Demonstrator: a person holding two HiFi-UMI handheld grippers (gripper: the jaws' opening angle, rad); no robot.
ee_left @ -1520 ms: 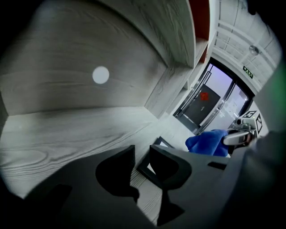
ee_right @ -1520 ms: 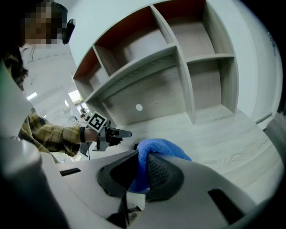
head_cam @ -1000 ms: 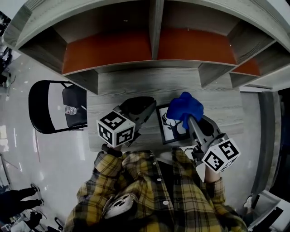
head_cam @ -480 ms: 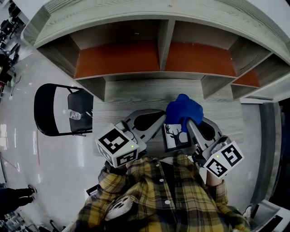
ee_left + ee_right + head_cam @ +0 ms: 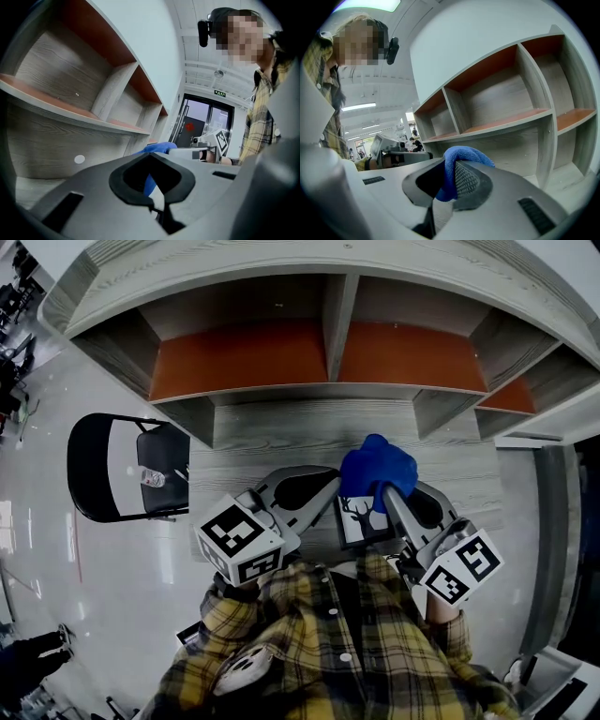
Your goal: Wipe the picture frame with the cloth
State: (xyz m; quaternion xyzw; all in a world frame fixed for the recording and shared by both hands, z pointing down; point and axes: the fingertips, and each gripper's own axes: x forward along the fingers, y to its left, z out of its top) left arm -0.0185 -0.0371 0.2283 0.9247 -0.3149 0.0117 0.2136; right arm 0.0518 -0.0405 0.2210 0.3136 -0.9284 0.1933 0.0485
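The picture frame (image 5: 364, 519), black-rimmed with a deer print, hangs tilted above the grey desk (image 5: 281, 432). My left gripper (image 5: 335, 497) is shut on its left edge; in the left gripper view the frame (image 5: 159, 200) shows edge-on between the closed jaws. A bunched blue cloth (image 5: 378, 468) sits just over the frame's top right corner, pinched in my shut right gripper (image 5: 383, 489). The right gripper view shows the cloth (image 5: 461, 157) bulging out over the upper jaw. The cloth (image 5: 157, 147) also shows past the left jaws. Whether it touches the frame I cannot tell.
A grey shelf unit with orange boards (image 5: 328, 343) stands at the back of the desk. At the desk's left is a black folding chair (image 5: 112, 465) with a small bottle (image 5: 150, 479) on its seat. A person (image 5: 28, 657) stands at the far lower left.
The frame lay flat on the desk with the left gripper beside it; now the left gripper holds it raised off the desk. Both grippers have risen, the cloth still in the right one.
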